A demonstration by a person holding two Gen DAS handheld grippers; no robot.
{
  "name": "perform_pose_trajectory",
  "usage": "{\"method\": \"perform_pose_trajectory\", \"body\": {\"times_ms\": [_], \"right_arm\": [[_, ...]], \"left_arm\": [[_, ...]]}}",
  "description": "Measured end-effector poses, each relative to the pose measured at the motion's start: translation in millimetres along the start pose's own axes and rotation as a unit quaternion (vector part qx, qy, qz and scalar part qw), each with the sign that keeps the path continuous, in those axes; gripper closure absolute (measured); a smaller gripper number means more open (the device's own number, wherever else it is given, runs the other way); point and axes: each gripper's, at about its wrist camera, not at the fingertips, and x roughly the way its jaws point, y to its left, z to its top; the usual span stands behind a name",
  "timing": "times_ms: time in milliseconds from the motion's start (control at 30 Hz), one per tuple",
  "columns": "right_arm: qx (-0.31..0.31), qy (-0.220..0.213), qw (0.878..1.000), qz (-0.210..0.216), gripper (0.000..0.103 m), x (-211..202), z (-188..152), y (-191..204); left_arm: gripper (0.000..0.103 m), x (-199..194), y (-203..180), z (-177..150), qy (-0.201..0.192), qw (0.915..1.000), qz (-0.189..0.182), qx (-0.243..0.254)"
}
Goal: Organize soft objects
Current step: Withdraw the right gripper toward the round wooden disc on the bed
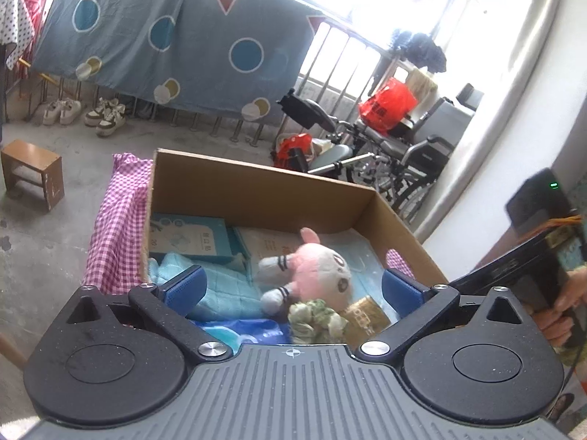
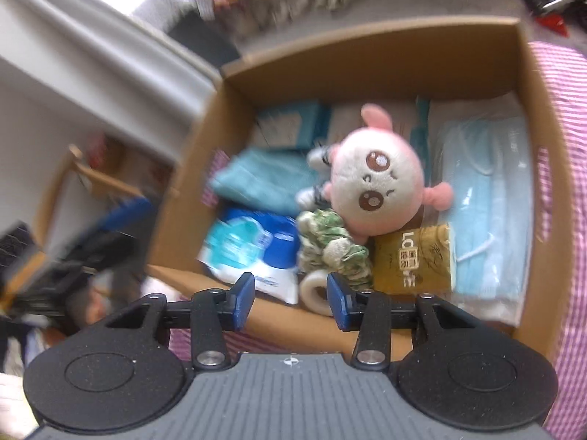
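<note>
An open cardboard box point(image 1: 256, 172) point(image 2: 367, 69) holds a pink and white plush toy point(image 1: 319, 267) point(image 2: 378, 179) lying on its back. Beside the toy lie a green scrunchie point(image 1: 315, 317) point(image 2: 330, 242), a teal towel point(image 1: 227, 289) point(image 2: 264, 179), a blue wipes pack point(image 2: 253, 245), a pack of blue face masks point(image 2: 488, 201), a gold packet point(image 2: 414, 260) and a white tape roll point(image 2: 312, 286). My left gripper point(image 1: 293, 286) hangs wide open over the box's near side, holding nothing. My right gripper point(image 2: 291, 299) stands partly open above the near wall, with nothing between its jaws.
The box rests on a pink checked cloth point(image 1: 113, 227) point(image 2: 565, 183). On the floor beyond are a small wooden stool point(image 1: 33, 172), pairs of shoes point(image 1: 84, 112) and a folded wheelchair point(image 1: 385, 146). A blue patterned sheet point(image 1: 165, 36) hangs over the railing.
</note>
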Motion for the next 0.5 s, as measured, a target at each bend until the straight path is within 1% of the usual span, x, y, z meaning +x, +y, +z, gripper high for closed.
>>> {"method": "perform_pose_trajectory", "body": {"times_ms": [133, 200, 233, 333, 400, 433, 500], "right_arm": [[0.030, -0.082, 0.995, 0.042, 0.056, -47.4, -51.2, -10.0], [0.051, -0.114, 0.991, 0.055, 0.054, -60.7, -81.3, -19.3], [0.063, -0.129, 0.988, 0.059, 0.052, -64.6, -95.6, -24.5], [0.096, -0.162, 0.980, 0.062, 0.051, -70.5, -136.2, -42.8], [0.115, -0.186, 0.974, 0.058, 0.051, -68.8, -158.8, -54.3], [0.121, -0.198, 0.971, 0.052, 0.051, -66.6, -167.8, -59.6], [0.125, -0.215, 0.968, 0.030, 0.051, -58.8, -180.2, -67.6]], "left_arm": [[0.001, -3.7, -27.4, -11.1, 0.022, 0.9988, -0.021, 0.039], [0.001, -2.4, -43.3, -19.7, 0.039, 0.9966, -0.042, 0.060], [0.001, -0.3, -51.7, -24.8, 0.051, 0.9949, -0.054, 0.068], [0.001, 10.0, -76.7, -42.9, 0.090, 0.9871, -0.090, 0.097], [0.001, 21.4, -93.0, -58.1, 0.120, 0.9803, -0.107, 0.115], [0.001, 28.9, -101.1, -67.1, 0.133, 0.9759, -0.118, 0.125], [0.003, 46.4, -114.5, -86.6, 0.158, 0.9678, -0.127, 0.149]]}}
